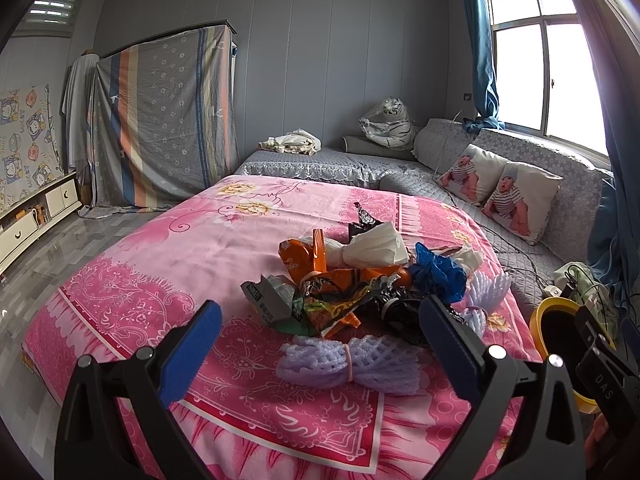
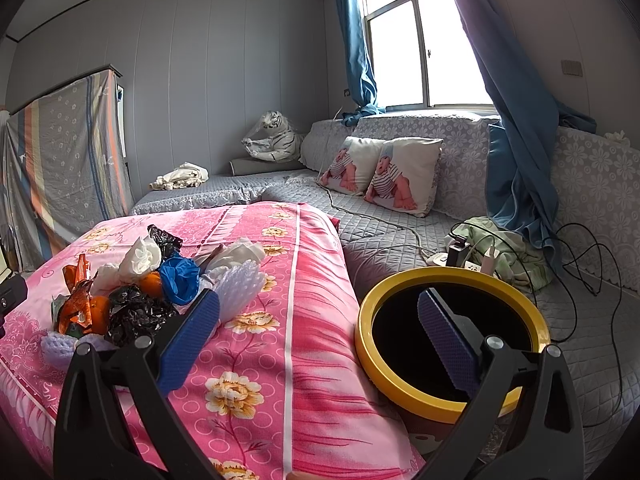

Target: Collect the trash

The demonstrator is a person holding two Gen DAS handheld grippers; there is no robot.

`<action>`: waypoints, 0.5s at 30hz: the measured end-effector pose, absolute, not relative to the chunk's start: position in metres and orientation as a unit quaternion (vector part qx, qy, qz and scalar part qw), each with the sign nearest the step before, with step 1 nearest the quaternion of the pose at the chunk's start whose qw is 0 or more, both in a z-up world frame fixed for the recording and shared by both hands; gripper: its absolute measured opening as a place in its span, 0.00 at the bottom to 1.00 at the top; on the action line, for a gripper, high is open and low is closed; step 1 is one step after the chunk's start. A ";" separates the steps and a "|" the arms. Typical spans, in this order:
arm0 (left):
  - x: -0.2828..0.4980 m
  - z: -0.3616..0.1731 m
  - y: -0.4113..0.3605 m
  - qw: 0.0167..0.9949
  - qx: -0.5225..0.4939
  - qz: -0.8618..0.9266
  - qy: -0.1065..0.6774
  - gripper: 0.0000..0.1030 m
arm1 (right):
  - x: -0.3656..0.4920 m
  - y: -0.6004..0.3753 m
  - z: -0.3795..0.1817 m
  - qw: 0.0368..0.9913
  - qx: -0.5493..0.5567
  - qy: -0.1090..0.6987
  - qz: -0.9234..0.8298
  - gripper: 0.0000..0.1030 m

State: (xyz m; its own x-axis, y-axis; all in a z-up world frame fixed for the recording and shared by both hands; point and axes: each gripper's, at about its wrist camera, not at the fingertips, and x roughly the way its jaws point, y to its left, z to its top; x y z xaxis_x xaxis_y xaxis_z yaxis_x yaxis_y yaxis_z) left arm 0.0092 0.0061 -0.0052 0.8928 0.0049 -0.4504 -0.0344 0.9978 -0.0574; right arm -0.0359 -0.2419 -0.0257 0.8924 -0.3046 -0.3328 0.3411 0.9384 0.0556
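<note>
A pile of trash lies on the pink flowered cloth (image 1: 168, 248): orange snack wrappers (image 1: 340, 284), white tissue (image 1: 372, 246), a blue plastic bag (image 1: 438, 270), black plastic (image 1: 400, 308) and purple foam nets (image 1: 352, 362). My left gripper (image 1: 320, 328) is open and empty, its jaws wide apart, just short of the pile. My right gripper (image 2: 320, 320) is open and empty, to the right of the pile (image 2: 132, 284), with its right finger over the yellow-rimmed bin (image 2: 452, 336). The bin also shows in the left wrist view (image 1: 556, 320).
A grey quilted sofa (image 2: 400, 232) runs behind and right of the pink cloth, with two baby-print pillows (image 2: 384, 176), a power strip with cables (image 2: 472, 256) and a green cloth (image 2: 504, 248). A covered wardrobe (image 1: 164, 120) stands at the back left.
</note>
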 end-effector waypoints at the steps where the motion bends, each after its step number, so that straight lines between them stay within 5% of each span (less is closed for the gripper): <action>1: 0.009 -0.005 0.006 0.972 -0.032 0.010 0.232 0.93 | -0.036 -0.242 -0.025 0.971 0.056 0.162 -0.166 0.92; 15: 0.009 -0.007 0.005 0.972 -0.032 0.010 0.232 0.93 | -0.036 -0.242 -0.027 0.971 0.056 0.162 -0.164 0.92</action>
State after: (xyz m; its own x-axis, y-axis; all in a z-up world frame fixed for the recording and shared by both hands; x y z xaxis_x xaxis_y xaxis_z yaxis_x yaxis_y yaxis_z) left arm 0.0093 0.0053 -0.0066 0.8924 0.0043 -0.4511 -0.0345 0.9977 -0.0586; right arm -0.0357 -0.2417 -0.0266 0.8934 -0.3013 -0.3333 0.3377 0.9396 0.0559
